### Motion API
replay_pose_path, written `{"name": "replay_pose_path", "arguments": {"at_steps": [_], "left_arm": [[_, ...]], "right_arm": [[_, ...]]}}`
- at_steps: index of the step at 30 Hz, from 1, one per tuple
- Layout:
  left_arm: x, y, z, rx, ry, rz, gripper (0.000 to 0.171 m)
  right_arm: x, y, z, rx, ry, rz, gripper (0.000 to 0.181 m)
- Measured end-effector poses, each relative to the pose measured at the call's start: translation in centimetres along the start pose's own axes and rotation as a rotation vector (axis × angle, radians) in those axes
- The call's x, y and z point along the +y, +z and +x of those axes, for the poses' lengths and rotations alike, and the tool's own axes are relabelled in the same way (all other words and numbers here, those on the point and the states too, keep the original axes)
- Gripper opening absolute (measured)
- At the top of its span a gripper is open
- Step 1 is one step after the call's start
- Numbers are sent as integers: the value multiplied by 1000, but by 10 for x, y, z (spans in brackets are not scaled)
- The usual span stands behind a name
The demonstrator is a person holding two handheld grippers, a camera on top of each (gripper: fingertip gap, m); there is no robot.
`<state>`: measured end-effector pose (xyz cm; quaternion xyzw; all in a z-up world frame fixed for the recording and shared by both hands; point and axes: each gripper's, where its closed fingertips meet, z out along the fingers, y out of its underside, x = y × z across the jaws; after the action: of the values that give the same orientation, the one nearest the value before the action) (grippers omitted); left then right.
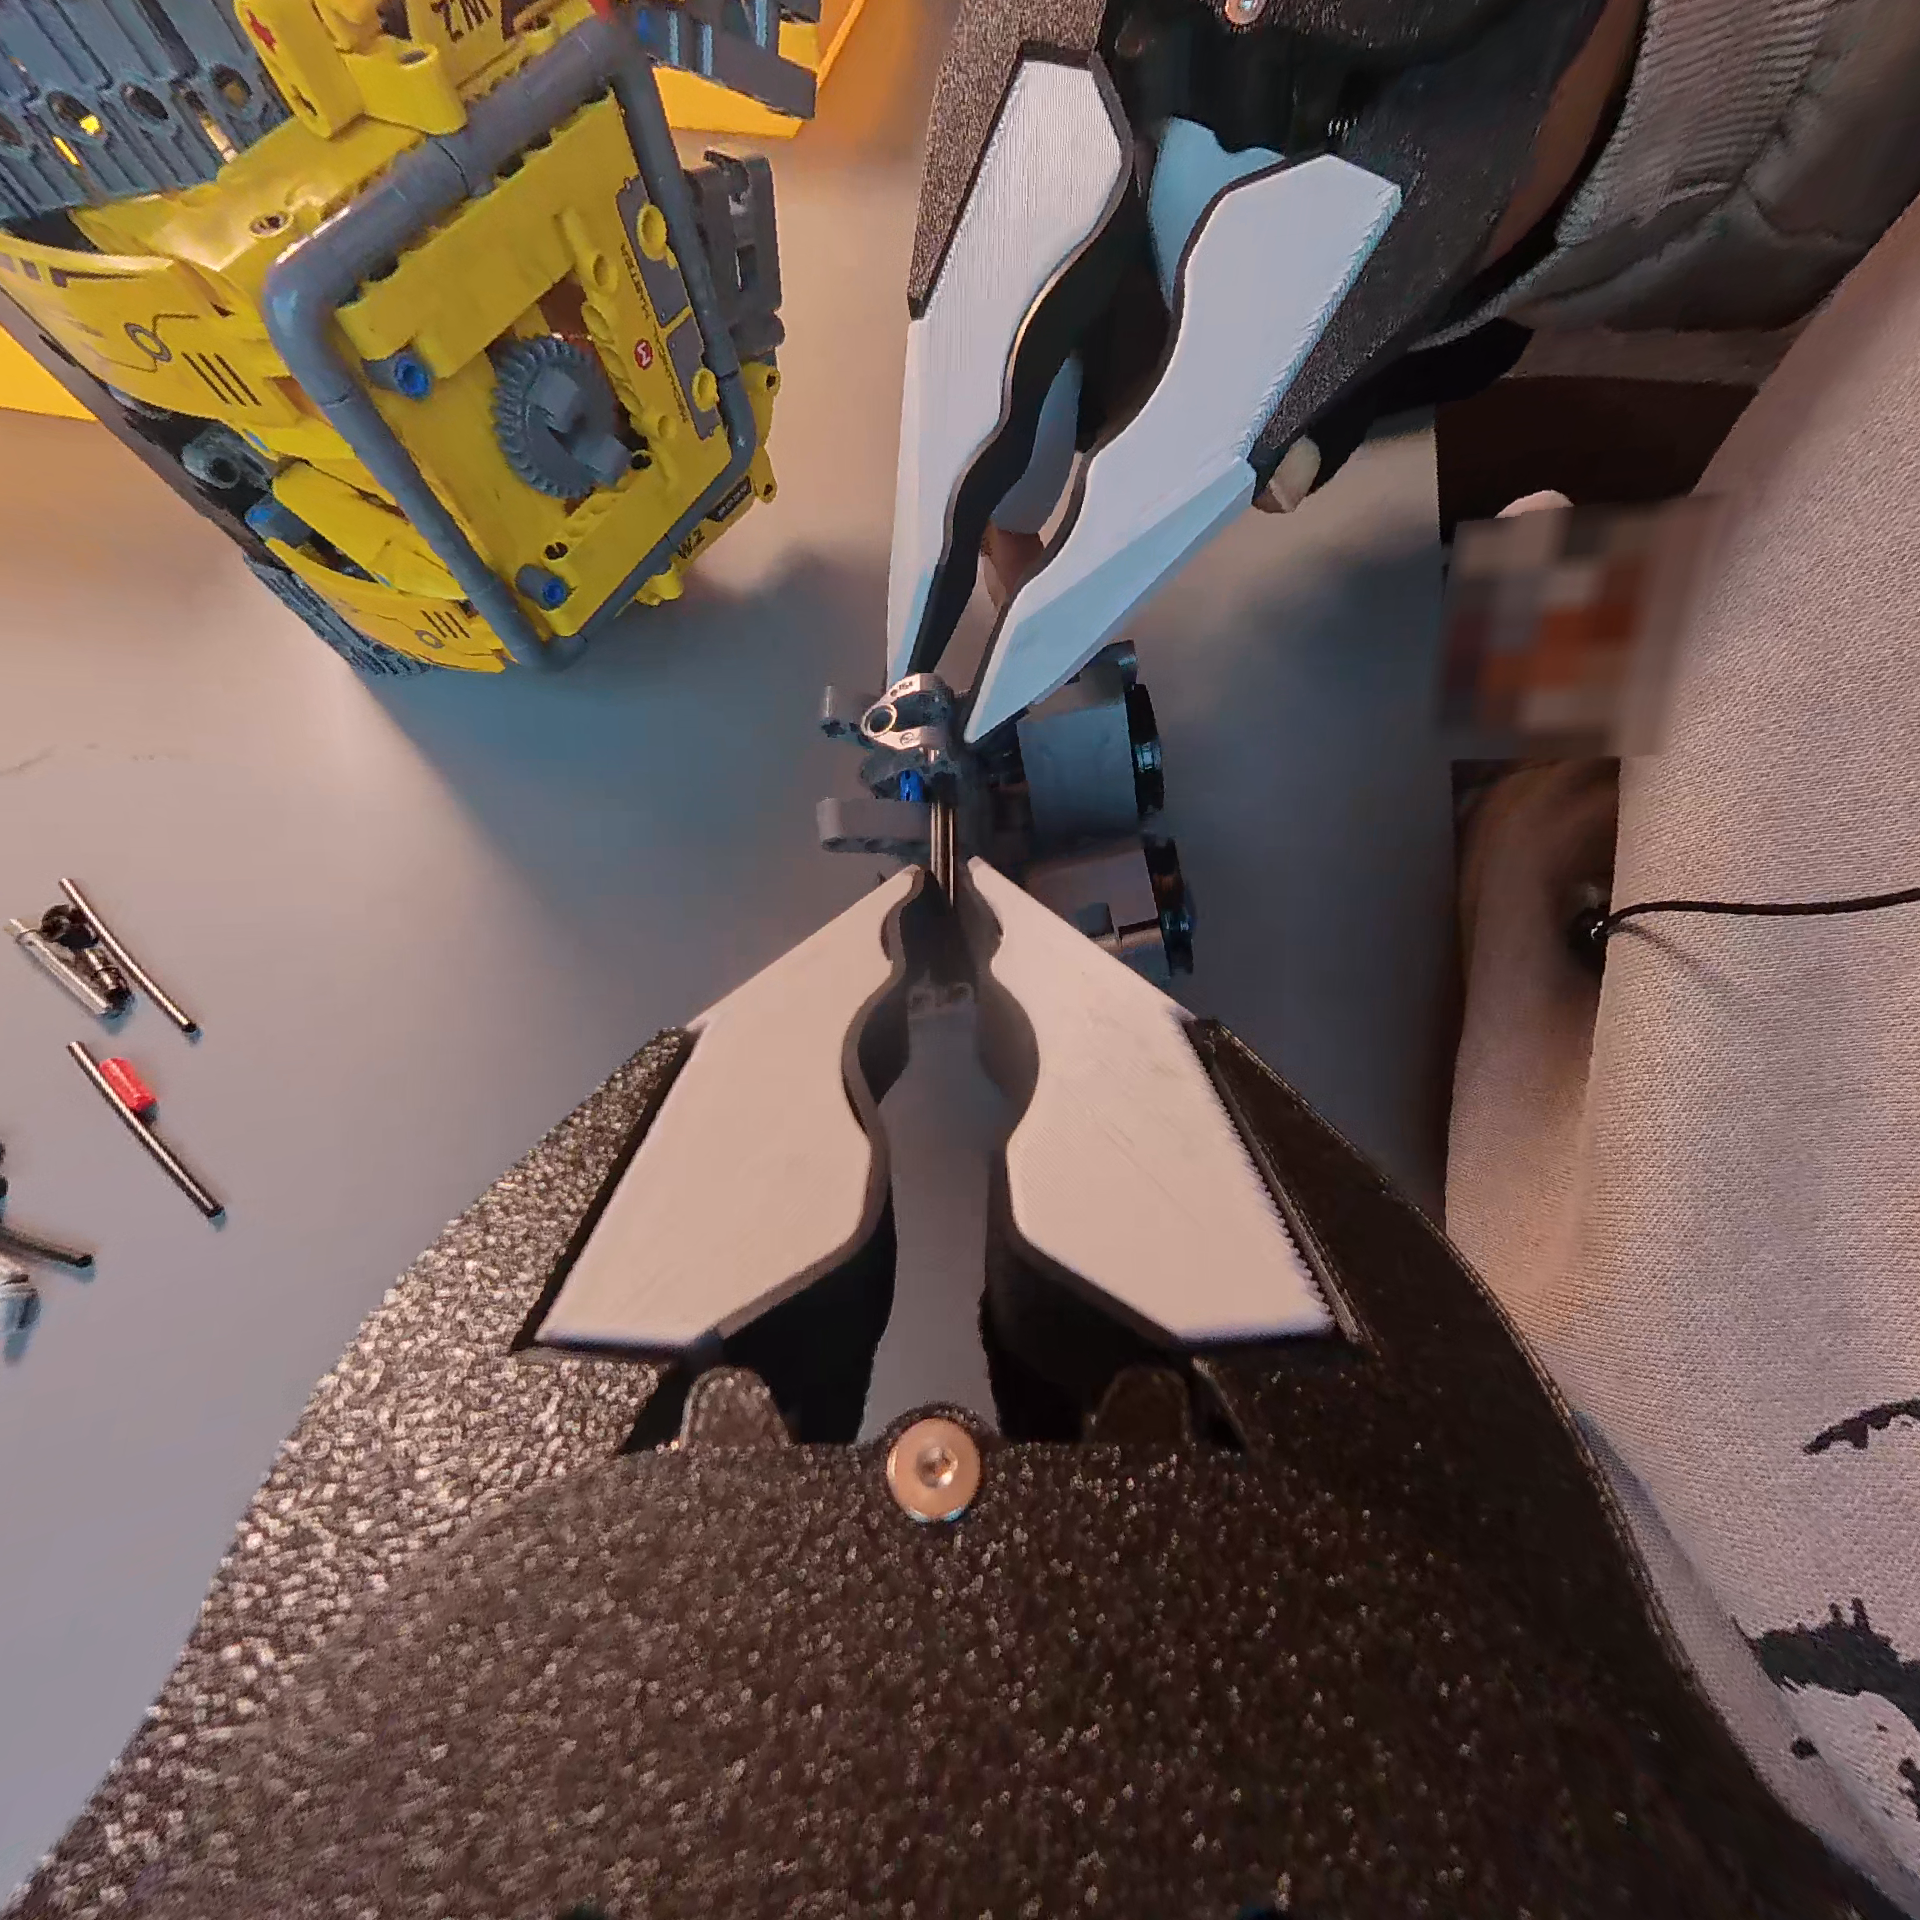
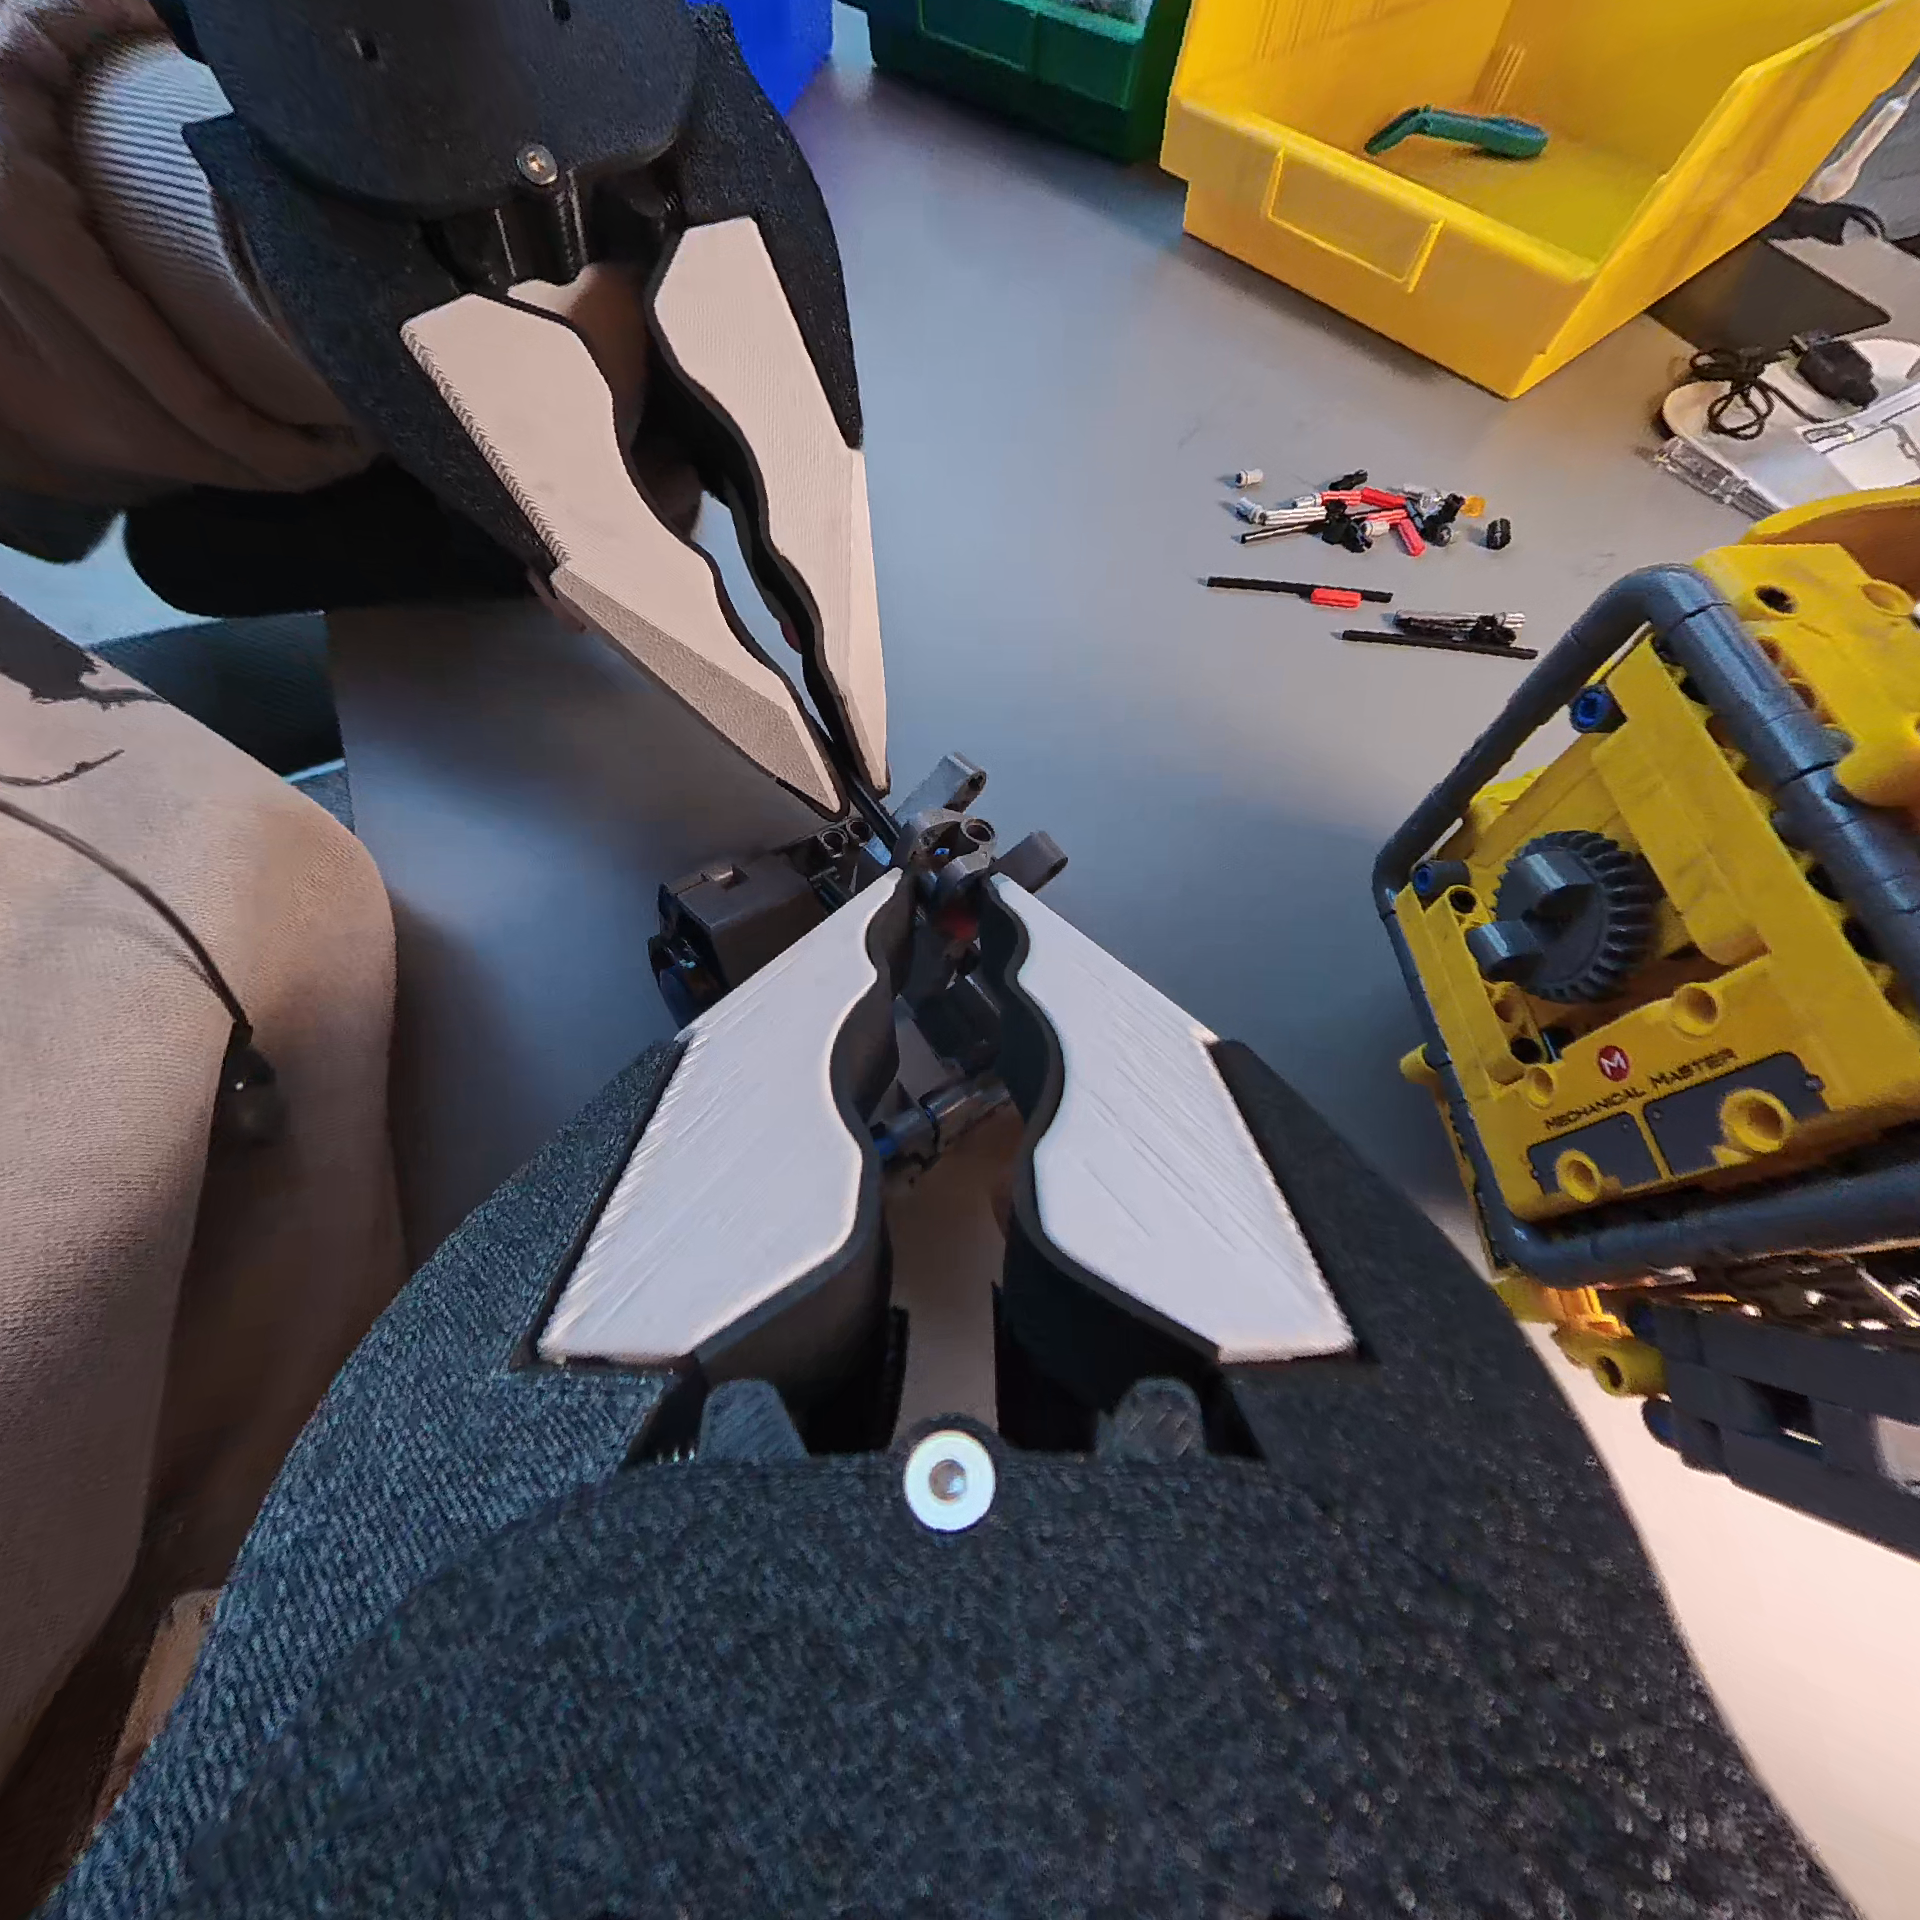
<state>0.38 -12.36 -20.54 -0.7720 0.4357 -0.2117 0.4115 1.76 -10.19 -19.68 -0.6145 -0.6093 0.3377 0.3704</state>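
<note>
Both tools met over the same little dark grey brick sub-assembly [image 2: 935, 883], held up above the grey counter [image 2: 1091, 675] near its front edge, right by the person's beige sweatshirt [image 2: 156, 987]. The left tool [image 1: 943, 883] was clenched on a thin black axle [image 1: 941, 831] sticking out of the sub-assembly. The right tool [image 2: 948, 896] was clamped on the sub-assembly's grey connector end, with a dark motor-like block [image 2: 727, 914] hanging off the side. The big yellow brick-built machine [image 2: 1662, 987] with its grey bevel gear [image 2: 1579, 914] sat off to the right side of the counter. Loose black axles and red pins [image 2: 1361, 520] lay scattered further back, and a yellow parts bin [image 2: 1455, 208] stood along the far edge with a green piece [image 2: 1455, 130] inside.
</note>
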Motion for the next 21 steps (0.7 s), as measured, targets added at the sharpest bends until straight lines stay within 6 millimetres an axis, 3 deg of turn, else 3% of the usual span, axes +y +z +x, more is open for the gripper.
{"name": "replay_pose_path", "arguments": {"at_steps": [6, 21], "left_arm": [[8, -10, 1, 3, -24, -25, 3], [4, 2, -5, -42, -19, 22, 0]], "right_arm": [[-1, 3, -1, 8, 12, 17, 11], [1, -1, 6, 149, -143, -21, 7]]}}
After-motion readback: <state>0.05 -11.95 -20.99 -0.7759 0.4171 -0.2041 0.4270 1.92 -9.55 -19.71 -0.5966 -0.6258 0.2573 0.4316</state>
